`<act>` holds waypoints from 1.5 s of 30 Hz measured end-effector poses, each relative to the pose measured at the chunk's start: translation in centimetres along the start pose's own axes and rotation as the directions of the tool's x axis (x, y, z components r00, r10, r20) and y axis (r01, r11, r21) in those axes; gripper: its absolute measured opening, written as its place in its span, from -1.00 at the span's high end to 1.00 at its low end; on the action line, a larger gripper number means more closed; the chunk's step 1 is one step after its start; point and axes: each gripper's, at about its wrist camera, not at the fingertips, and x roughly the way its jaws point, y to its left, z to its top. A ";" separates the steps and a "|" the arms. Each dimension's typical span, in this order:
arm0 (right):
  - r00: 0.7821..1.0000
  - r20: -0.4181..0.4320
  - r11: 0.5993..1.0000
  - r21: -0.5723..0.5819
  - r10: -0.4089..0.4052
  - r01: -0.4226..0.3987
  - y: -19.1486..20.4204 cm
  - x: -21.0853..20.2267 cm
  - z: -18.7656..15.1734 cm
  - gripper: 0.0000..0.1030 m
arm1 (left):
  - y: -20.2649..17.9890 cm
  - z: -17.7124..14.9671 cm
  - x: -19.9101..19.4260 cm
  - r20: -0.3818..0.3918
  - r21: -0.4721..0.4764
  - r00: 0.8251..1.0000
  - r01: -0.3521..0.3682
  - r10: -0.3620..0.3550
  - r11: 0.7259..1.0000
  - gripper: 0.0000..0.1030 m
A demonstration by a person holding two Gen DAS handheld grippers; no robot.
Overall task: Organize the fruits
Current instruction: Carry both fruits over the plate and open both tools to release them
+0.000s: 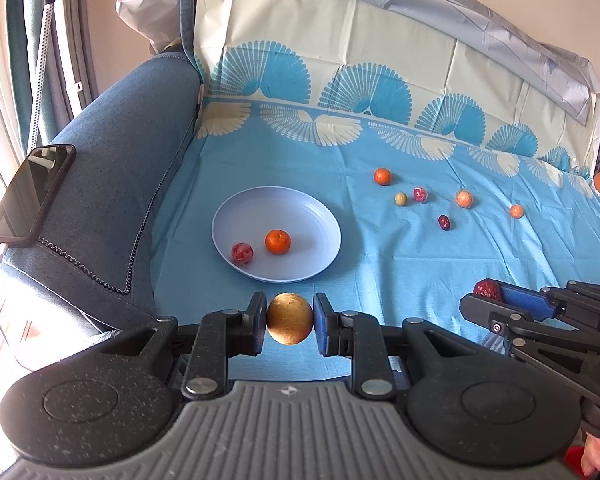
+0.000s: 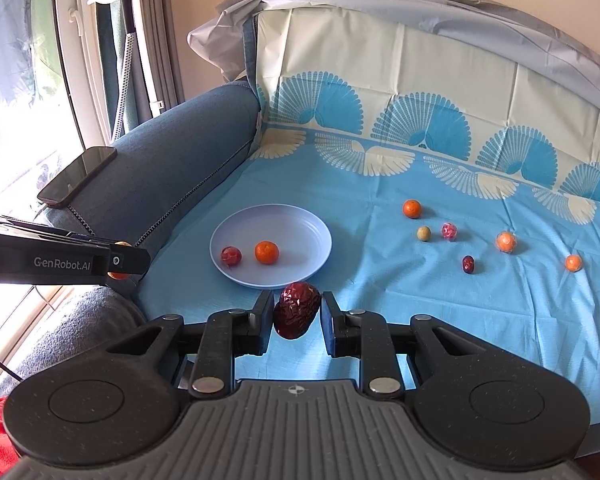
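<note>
Plate (image 1: 320, 224) holds two fruits; six lie loose on cloth (image 1: 380, 264); left gripper (image 1: 290, 322) pinches tan round fruit (image 1: 290, 324); right gripper (image 2: 296, 316) pinches wrinkled date (image 2: 297, 314).

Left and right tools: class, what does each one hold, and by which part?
The left tool grips a tan round fruit by its opposite sides. The right tool holds a wrinkled red date, its left pad touching; contact on the right side is unclear.
</note>
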 end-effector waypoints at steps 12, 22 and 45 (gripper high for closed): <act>0.999 -0.035 0.999 0.031 -0.020 0.021 -0.8 1.8 0.5 0.49 | 1.0 0.2 2.0 -0.041 -0.022 0.999 0.010 -0.011 1.000 0.48; 0.998 -0.060 1.000 0.013 -0.008 0.009 -0.2 6.2 2.3 0.49 | 2.9 3.8 5.7 -0.025 -0.044 1.000 -0.005 0.004 0.999 0.48; 0.987 -0.160 0.993 -0.121 -0.010 -0.010 0.1 25.3 5.8 0.45 | 4.1 9.1 23.7 -0.097 0.119 0.994 -0.039 0.051 0.992 -0.41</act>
